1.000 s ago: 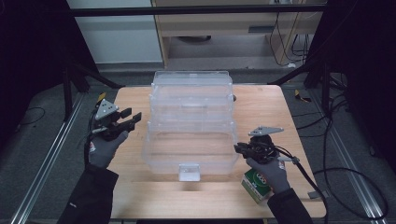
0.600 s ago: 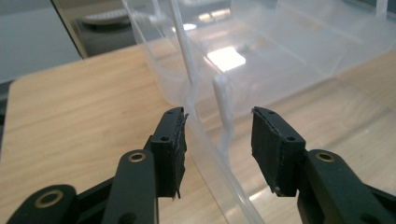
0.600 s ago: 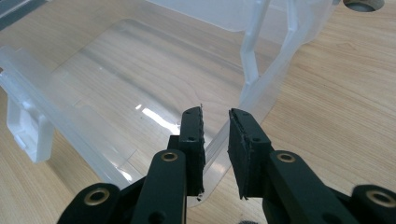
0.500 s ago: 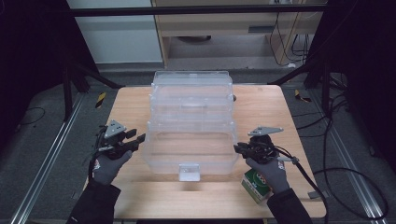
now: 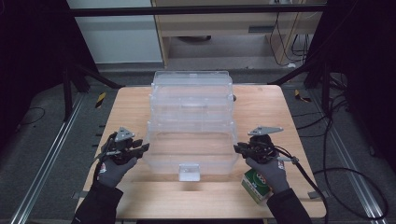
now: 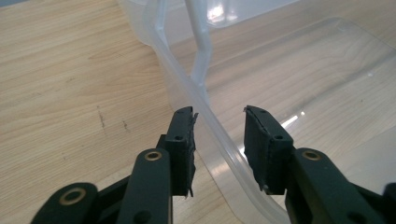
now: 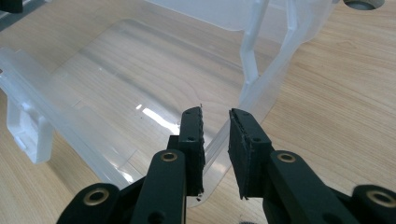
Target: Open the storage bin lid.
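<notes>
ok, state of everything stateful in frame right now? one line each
clear plastic storage box: lid swung open, lying flat toward the person; nothing visible inside
lid latch: unfastened
left gripper: jaws astride the lid's rim, have just been closing, gap still visible
right gripper: jaws narrow, lid's rim between them; grip unclear
green carton: on the table, under the right hand

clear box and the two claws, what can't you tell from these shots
- Left claw, left gripper view: the clear box rim runs between the jaws, which have just been closing; contact is unclear through the clear plastic.
- Right claw, right gripper view: the rim sits between the pads; touching or not is unclear.
- Green carton, high view: partly hidden by the right hand; print too small.
</notes>
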`<action>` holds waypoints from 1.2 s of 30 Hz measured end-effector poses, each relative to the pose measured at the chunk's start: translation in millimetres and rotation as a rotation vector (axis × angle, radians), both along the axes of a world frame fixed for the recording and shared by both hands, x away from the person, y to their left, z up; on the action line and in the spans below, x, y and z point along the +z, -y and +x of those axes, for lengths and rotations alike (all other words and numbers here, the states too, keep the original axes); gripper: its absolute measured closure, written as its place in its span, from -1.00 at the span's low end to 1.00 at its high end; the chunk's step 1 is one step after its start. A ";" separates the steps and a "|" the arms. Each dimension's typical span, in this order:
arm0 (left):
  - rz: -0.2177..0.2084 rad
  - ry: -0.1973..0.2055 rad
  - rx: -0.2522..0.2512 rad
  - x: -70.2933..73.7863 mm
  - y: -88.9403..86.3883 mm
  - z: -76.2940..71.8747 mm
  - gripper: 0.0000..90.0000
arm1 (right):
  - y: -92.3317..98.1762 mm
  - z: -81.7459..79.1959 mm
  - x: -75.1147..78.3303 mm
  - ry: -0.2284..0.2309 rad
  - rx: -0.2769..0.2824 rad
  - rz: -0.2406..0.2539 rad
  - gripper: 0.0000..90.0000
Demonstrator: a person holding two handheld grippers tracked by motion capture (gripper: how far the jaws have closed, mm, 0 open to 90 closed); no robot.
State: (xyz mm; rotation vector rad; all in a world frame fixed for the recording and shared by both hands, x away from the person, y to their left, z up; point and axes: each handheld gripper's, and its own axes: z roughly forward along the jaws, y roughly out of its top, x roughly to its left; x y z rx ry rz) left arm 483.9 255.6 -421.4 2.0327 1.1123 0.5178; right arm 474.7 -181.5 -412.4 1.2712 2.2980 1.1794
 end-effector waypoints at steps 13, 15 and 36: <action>-0.012 -0.036 0.034 -1.6 3.1 -6.0 0.45 | -2.5 -2.5 2.9 -0.016 0.006 -0.025 0.69; -0.003 -0.035 0.034 -1.2 3.6 -7.2 0.45 | -2.8 -2.9 3.1 -0.011 0.010 -0.032 0.69; -0.025 0.057 0.014 6.1 -5.8 -15.8 0.22 | 0.6 -6.8 3.8 0.006 0.001 -0.016 0.54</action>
